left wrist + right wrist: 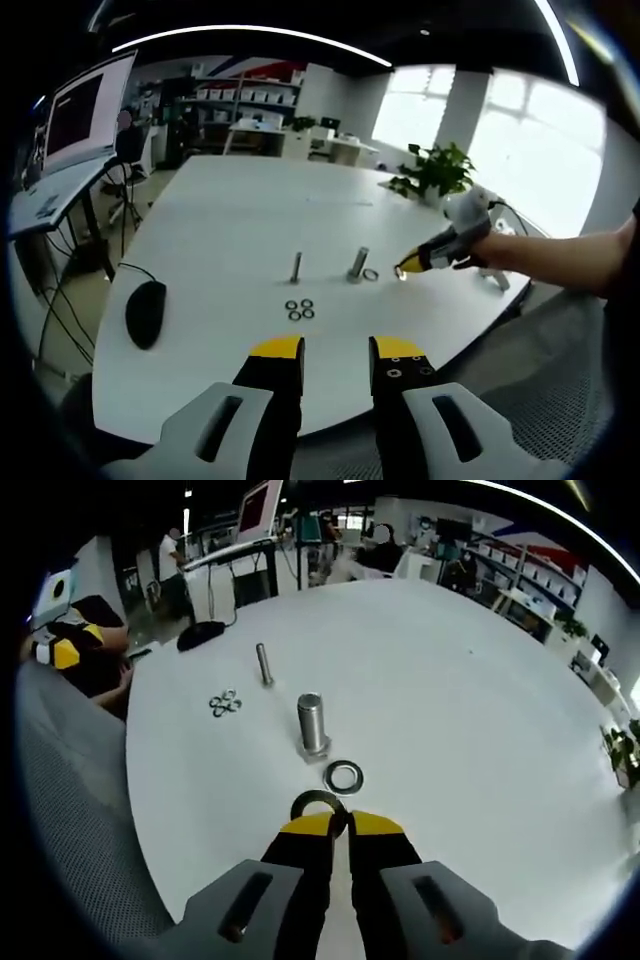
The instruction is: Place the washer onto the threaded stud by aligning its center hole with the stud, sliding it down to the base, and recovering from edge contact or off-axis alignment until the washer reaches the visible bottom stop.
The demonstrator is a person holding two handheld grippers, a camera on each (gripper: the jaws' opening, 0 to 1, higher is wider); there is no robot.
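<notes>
A thick threaded stud (312, 723) stands upright on its hex base on the white table (450, 680); it also appears mid-table as the thick stud (358, 264). My right gripper (340, 825) is shut on a dark washer (316, 803), held edge-on a little short of the stud. A second washer (344, 776) lies flat beside the stud's base, seen as a ring (371, 274) in the left gripper view. From the right, the right gripper (405, 268) reaches in, held by a hand. My left gripper (335, 350) hangs open over the near table edge, holding nothing.
A thinner stud (264, 664) stands beyond the thick one, with several small washers (224, 702) next to it. A black mouse (146, 312) lies at the table's left edge. A potted plant (440, 170) sits at the far right. Desks and shelves stand behind.
</notes>
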